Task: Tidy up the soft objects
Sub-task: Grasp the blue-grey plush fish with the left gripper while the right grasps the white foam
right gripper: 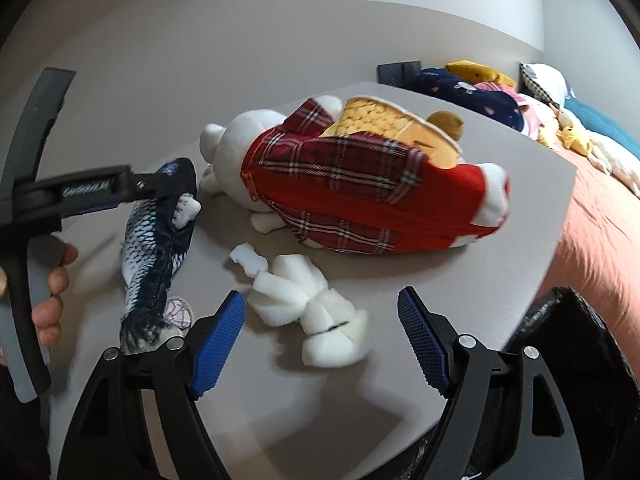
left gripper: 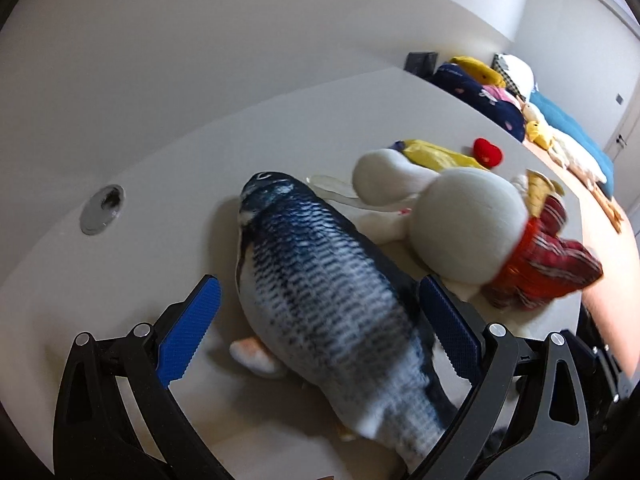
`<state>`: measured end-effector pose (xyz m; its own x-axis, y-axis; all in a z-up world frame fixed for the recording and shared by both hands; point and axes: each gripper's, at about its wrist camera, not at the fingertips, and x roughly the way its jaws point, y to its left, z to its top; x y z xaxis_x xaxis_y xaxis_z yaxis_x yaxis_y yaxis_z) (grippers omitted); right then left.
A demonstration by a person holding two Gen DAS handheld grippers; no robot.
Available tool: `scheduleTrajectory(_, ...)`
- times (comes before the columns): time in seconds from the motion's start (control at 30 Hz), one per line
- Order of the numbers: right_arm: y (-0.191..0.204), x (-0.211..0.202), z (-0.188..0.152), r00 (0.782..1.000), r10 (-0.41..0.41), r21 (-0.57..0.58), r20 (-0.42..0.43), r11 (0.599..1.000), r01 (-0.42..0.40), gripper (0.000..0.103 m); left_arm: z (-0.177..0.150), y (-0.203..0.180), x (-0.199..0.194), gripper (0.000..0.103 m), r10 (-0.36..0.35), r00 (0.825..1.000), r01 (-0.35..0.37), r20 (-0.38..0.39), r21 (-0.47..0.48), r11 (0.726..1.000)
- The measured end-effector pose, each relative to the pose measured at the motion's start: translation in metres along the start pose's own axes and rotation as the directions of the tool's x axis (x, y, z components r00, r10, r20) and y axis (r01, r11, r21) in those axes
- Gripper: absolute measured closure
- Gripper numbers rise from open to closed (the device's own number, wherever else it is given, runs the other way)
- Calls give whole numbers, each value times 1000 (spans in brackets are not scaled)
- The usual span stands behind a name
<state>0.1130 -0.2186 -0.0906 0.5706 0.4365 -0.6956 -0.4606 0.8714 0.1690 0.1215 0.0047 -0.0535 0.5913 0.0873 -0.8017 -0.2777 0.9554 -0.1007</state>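
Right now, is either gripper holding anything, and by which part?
Nothing is held. The left gripper stands open astride the fish plush, pads clear of it. The right gripper is open above the small white plush.

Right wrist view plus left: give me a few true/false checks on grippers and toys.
1. The left gripper straddles the fish plush. True.
2. The right gripper is shut on the small white plush. False: its jaws stand open, nothing gripped.
3. The white plush in red plaid hangs in the air. False: it lies on the grey table.
4. More soft toys are piled at the far edge, beyond the table. True.
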Motion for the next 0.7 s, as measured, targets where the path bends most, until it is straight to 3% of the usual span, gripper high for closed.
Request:
scheduleTrajectory(0.3,7,19,4,999,-1,-58,-34,998,-1,37,0,5,32,7,-22,993,19,-112,-35,999)
scheduleTrajectory(0.5,8,21,3,999,8,-67,-43,998,-11,46,-6,8,33,31,-58,992,52,-115,-51,997)
scheduleTrajectory(0.7,3,19,3,998,38,-15,-47,999,-39,65,-7,16,21,55,-116,991,109,-61,-96,989)
